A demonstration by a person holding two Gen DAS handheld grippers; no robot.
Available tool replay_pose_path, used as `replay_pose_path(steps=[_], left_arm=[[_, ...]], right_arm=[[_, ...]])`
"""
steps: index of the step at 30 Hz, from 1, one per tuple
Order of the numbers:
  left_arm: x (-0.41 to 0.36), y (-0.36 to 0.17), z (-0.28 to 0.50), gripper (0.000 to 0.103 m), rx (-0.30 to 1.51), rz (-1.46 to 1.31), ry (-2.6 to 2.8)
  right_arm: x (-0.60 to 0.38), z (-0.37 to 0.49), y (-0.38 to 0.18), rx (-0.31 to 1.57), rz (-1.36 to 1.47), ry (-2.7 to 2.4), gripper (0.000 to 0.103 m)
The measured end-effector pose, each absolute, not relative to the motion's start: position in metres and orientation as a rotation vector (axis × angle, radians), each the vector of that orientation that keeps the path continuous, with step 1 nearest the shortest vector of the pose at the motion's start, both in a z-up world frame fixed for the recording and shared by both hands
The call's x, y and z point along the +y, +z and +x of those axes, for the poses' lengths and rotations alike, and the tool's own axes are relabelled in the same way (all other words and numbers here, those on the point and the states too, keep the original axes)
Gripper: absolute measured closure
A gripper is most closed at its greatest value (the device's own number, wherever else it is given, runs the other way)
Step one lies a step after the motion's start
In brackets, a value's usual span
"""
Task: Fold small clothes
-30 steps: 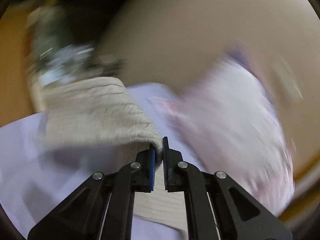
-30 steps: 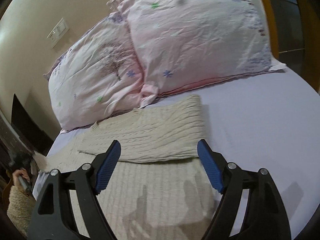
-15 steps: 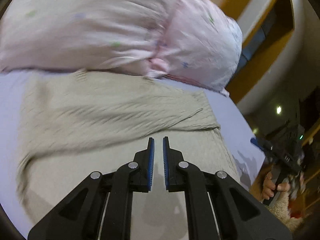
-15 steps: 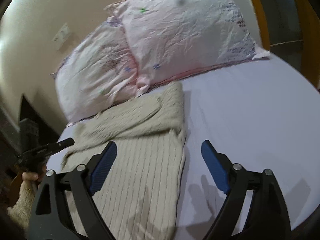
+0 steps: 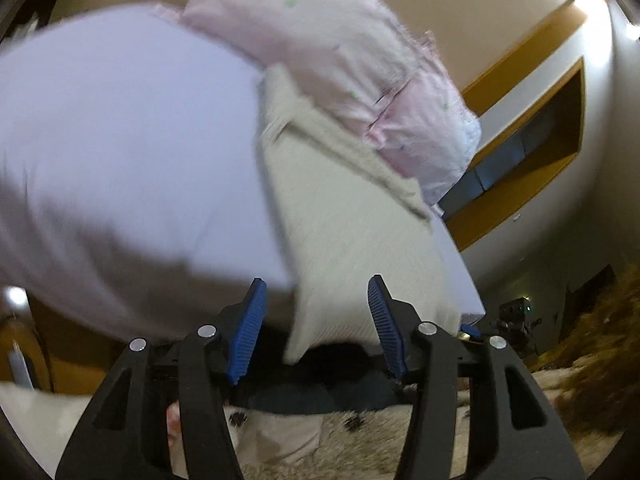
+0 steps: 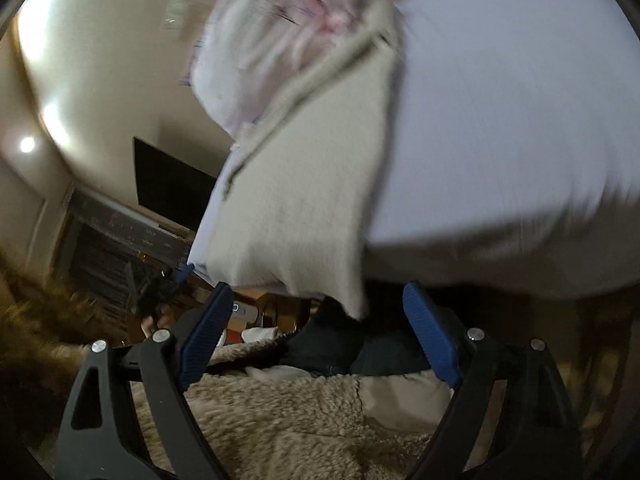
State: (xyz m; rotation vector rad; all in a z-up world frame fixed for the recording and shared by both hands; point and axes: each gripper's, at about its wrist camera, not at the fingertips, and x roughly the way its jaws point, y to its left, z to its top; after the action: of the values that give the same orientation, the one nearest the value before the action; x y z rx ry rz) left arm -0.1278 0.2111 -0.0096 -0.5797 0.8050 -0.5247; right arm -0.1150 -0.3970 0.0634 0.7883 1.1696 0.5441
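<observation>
Both tongs wide open, empty: beige cable-knit sweater (image 5: pixel 352 240) lay on the lavender bed sheet (image 5: pixel 120 140), long axis running centre to upper frame, hem just above left gripper (image 5: pixel 316 312) and right gripper (image 6: pixel 316 316).

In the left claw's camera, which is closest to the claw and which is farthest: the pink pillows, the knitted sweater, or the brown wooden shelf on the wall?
From the left claw:
1. Knitted sweater: nearest, its hem hanging off the bed edge just ahead between the open fingers.
2. Pink pillows: farther up the bed, touching the sweater's far end.
3. Wooden shelf: farthest, on the wall to the right.
</observation>
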Motion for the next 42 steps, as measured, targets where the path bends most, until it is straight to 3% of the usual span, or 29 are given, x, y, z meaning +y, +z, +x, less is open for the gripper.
replay_pose_path(steps=[3, 6, 7, 8, 10, 12, 16, 20, 24, 28, 33, 36, 37, 38, 40, 41, 42], left_arm=[[0.196, -0.041, -0.119, 0.050, 0.881, -0.600, -0.531], [0.171, -0.054, -0.109, 0.050, 0.892, -0.601, -0.589], [0.166, -0.057, -0.106, 0.050, 0.893, -0.612, -0.603], [0.161, -0.060, -0.104, 0.050, 0.895, -0.635, -0.621], [0.156, -0.065, -0.102, 0.061, 0.908, -0.661, -0.626], [0.156, -0.069, -0.100, 0.093, 0.931, -0.698, -0.618], [0.153, -0.048, -0.101, 0.096, 0.904, -0.713, -0.618], [0.145, 0.028, -0.076, 0.096, 0.735, -0.614, -0.655], [0.133, 0.096, -0.004, 0.096, 0.580, -0.545, -0.550], [0.119, 0.105, 0.103, 0.096, 0.592, -0.515, -0.337], [0.105, 0.054, 0.195, 0.096, 0.770, -0.519, -0.208], [0.110, 0.041, 0.203, 0.096, 0.799, -0.557, -0.204], [0.113, 0.041, 0.202, 0.095, 0.806, -0.565, -0.214], [0.118, 0.043, 0.198, 0.090, 0.818, -0.574, -0.218], [0.131, 0.052, 0.187, 0.059, 0.823, -0.590, -0.224], [0.142, 0.060, 0.175, 0.030, 0.802, -0.601, -0.217], [0.149, 0.065, 0.168, 0.021, 0.773, -0.604, -0.196]], right_arm=[[-0.386, -0.105, 0.033, 1.212, 0.853, 0.565, 0.018], [-0.372, -0.096, 0.020, 1.185, 0.909, 0.637, 0.032], [-0.369, -0.094, 0.018, 1.172, 0.929, 0.661, 0.049], [-0.367, -0.093, 0.016, 1.163, 0.946, 0.683, 0.072], [-0.361, -0.090, 0.013, 1.162, 0.951, 0.718, 0.093], [-0.357, -0.089, 0.021, 1.136, 0.923, 0.734, 0.095], [-0.359, -0.076, 0.067, 1.007, 0.872, 0.784, 0.095], [-0.355, -0.028, 0.135, 0.834, 0.737, 0.817, 0.096], [-0.351, 0.057, 0.178, 0.678, 0.640, 0.737, 0.096], [-0.350, 0.157, 0.156, 0.700, 0.634, 0.477, 0.095], [-0.355, 0.234, 0.081, 0.909, 0.653, 0.208, 0.095], [-0.355, 0.244, 0.064, 0.956, 0.622, 0.114, 0.084], [-0.358, 0.242, 0.065, 0.938, 0.621, 0.099, 0.061], [-0.362, 0.236, 0.072, 0.884, 0.615, 0.054, 0.029], [-0.377, 0.210, 0.086, 0.749, 0.613, -0.030, 0.002], [-0.382, 0.201, 0.092, 0.700, 0.622, -0.034, 0.002], [-0.385, 0.197, 0.096, 0.665, 0.634, -0.007, 0.002]])
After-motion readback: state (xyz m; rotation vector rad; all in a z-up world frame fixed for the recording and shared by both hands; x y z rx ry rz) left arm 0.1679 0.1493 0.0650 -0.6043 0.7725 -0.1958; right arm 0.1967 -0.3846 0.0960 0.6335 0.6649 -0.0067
